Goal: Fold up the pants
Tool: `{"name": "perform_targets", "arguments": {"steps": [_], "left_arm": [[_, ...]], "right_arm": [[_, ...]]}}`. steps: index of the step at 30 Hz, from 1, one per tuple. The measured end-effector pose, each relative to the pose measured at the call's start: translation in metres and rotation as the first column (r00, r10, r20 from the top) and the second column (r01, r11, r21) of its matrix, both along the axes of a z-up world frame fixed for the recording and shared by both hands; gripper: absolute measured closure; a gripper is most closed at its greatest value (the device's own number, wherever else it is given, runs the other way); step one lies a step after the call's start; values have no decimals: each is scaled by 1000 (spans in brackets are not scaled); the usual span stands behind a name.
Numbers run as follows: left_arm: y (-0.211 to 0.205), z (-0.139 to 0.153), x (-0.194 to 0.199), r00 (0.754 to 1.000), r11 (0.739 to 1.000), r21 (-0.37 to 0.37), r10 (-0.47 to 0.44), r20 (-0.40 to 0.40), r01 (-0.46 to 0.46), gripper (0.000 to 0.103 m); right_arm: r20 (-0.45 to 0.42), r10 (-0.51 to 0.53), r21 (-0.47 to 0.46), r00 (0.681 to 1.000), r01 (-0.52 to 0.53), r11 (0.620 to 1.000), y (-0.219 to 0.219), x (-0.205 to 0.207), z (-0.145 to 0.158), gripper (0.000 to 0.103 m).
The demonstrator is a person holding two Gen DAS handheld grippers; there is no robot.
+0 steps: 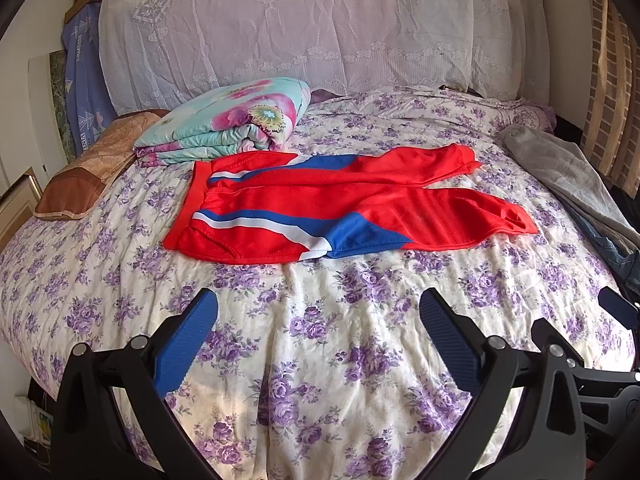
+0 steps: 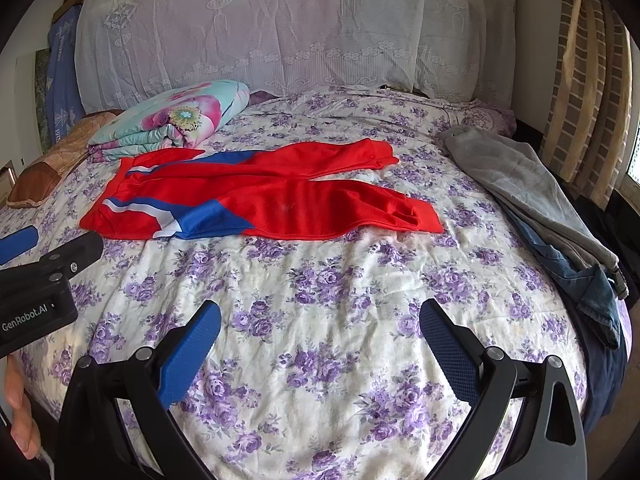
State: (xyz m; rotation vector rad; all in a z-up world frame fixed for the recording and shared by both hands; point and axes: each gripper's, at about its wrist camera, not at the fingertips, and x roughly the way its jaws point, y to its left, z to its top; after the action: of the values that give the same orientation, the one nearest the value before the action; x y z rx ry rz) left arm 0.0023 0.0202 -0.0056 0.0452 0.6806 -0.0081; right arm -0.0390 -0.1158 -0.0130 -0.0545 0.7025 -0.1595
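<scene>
Red pants (image 1: 340, 204) with blue and white side stripes lie spread flat on the floral bed sheet (image 1: 320, 340), waistband to the left, both legs pointing right. They also show in the right wrist view (image 2: 260, 196). My left gripper (image 1: 318, 308) is open and empty, held above the sheet in front of the pants. My right gripper (image 2: 320, 320) is open and empty, also short of the pants. The left gripper's body shows at the left edge of the right wrist view (image 2: 36, 280).
A folded floral quilt (image 1: 232, 120) and a brown pillow (image 1: 92, 172) lie at the back left. Grey and denim clothes (image 2: 540, 208) lie along the right edge of the bed. A lace-covered headboard (image 1: 300, 28) stands behind.
</scene>
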Motion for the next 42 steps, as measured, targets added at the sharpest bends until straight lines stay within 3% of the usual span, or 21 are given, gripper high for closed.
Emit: {"name": "perform_targets", "arguments": {"steps": [42], "left_arm": [[3,-5,4,1000,1000,-3,1,-17,-1,4]], "right_arm": [[-5,2,-3,1000,-2,1000,1,1,-2,3]]}}
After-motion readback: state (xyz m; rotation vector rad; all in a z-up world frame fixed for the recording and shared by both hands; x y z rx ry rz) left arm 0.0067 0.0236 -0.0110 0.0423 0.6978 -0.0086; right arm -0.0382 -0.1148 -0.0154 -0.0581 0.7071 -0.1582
